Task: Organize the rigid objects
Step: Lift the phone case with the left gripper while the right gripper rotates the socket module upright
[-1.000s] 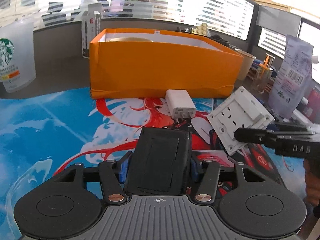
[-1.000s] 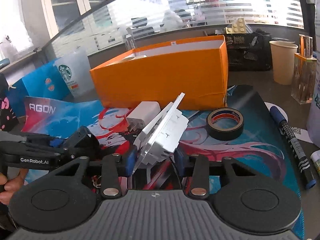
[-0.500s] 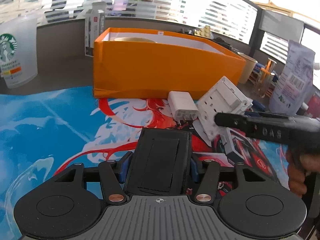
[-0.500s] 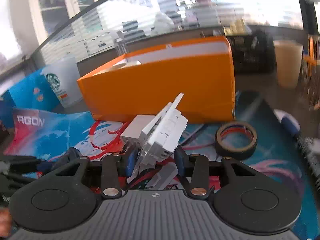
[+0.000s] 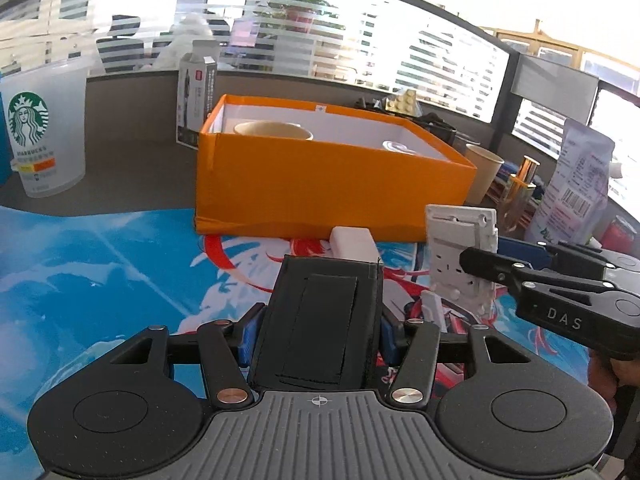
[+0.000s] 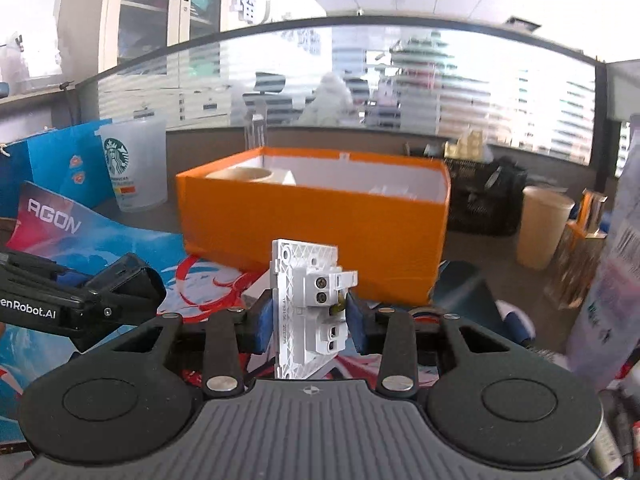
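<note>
My left gripper [image 5: 320, 320] is shut on a flat black case [image 5: 320, 320] held above the printed mat. My right gripper [image 6: 310, 316] is shut on a white wall socket [image 6: 308, 308], held upright in the air; it also shows at the right of the left wrist view [image 5: 460, 256]. An orange open box [image 5: 332, 188] stands just ahead, with a cream cup [image 5: 274, 131] and a clear lid [image 5: 400, 147] inside. A white charger [image 5: 354, 242] lies on the mat before the box.
A Starbucks cup [image 5: 40, 128] stands at the far left, a paper cup [image 6: 544, 224] and a black mesh basket [image 6: 484, 196] right of the box. A white pouch [image 5: 580, 184] stands at the right. The mat [image 5: 100, 272] covers the desk.
My right gripper has lifted the socket off the mat and turned it upright, closer to the box. My left gripper has risen with the black case.
</note>
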{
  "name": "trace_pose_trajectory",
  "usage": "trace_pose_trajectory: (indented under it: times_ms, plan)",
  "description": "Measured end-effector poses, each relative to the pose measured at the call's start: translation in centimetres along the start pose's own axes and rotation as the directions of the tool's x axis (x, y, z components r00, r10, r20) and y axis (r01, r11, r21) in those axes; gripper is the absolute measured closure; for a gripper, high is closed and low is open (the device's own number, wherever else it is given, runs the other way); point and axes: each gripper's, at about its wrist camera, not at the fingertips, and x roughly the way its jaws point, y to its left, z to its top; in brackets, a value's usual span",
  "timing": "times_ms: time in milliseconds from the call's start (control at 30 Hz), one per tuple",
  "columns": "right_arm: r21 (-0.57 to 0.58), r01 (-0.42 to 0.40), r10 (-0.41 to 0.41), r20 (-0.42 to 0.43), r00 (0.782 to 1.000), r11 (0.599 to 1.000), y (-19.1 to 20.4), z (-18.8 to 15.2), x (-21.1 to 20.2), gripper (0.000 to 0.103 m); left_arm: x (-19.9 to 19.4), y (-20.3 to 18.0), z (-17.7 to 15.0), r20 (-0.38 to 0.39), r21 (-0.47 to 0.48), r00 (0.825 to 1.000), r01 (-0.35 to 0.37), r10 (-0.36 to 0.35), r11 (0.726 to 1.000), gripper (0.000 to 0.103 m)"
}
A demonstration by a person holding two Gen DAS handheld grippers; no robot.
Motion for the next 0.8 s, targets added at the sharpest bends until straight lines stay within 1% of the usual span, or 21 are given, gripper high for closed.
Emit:
trace_pose_trajectory:
  times_ms: [33, 67, 200, 433, 800]
  plan:
    - [-0.004, 0.002, -0.002, -0.001, 1.000, 1.000, 0.0, 0.0, -0.1, 0.073, 0.1, -0.1, 0.0, -0.002, -0.002, 1.000, 0.002, -0.002, 1.000, 0.050]
    - [-0.006, 0.000, 0.000, 0.000, 1.000, 1.000, 0.0, -0.1, -0.2, 0.079, 0.1, -0.1, 0.0, -0.004, -0.005, 1.000, 0.007, -0.007, 1.000, 0.050]
    - [-0.012, -0.003, 0.003, 0.004, 1.000, 1.000, -0.1, -0.1, -0.7, 0.079, 0.2, -0.3, 0.0, -0.007, -0.004, 1.000, 0.010, -0.010, 1.000, 0.050]
    - [0.048, -0.029, 0.028, 0.021, 0.999, 0.998, -0.8, 0.0, -1.2, 0.079, 0.0, -0.3, 0.1, -0.008, -0.004, 1.000, 0.011, -0.011, 1.000, 0.050]
    - [0.024, -0.033, 0.031, 0.060, 0.998, 0.999, -0.5, 0.9, -2.8, 0.079, -1.6, -0.8, 2.0, 0.059, 0.016, 0.998, -0.004, 0.003, 1.000, 0.050]
